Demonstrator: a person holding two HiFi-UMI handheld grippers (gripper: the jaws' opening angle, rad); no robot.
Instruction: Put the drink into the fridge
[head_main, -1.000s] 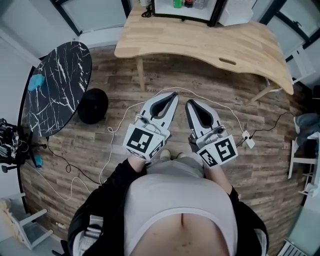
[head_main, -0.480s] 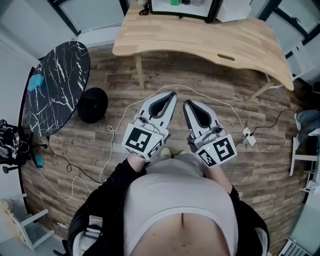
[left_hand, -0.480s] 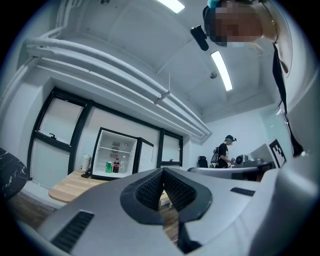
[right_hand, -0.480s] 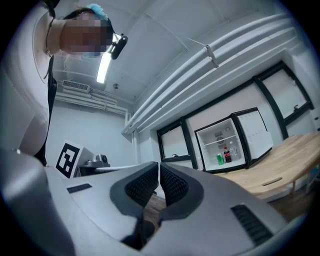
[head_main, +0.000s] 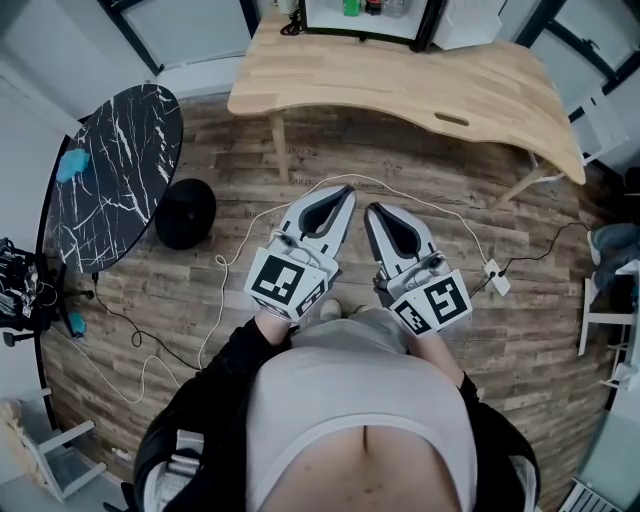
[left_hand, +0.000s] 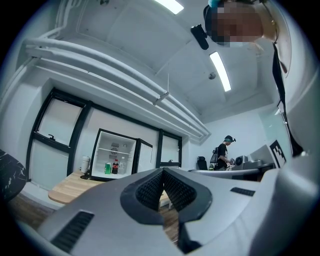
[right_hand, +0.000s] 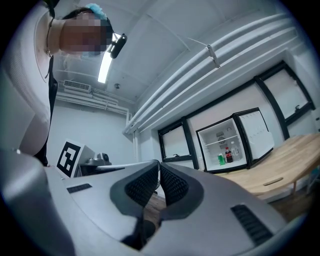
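Left gripper (head_main: 344, 192) and right gripper (head_main: 372, 210) are closed tight and empty. At twelve o'clock, the open mini fridge (left_hand: 128, 161) already holds a cola bottle (left_hand: 115, 166). The task looks done, apart from shutting the door.

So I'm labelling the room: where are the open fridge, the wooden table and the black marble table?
open fridge (left_hand: 125, 141): left gripper view, white back wall inside.
wooden table (head_main: 400, 85): head view, bare middle of top.
black marble table (head_main: 115, 170): head view, centre of top.
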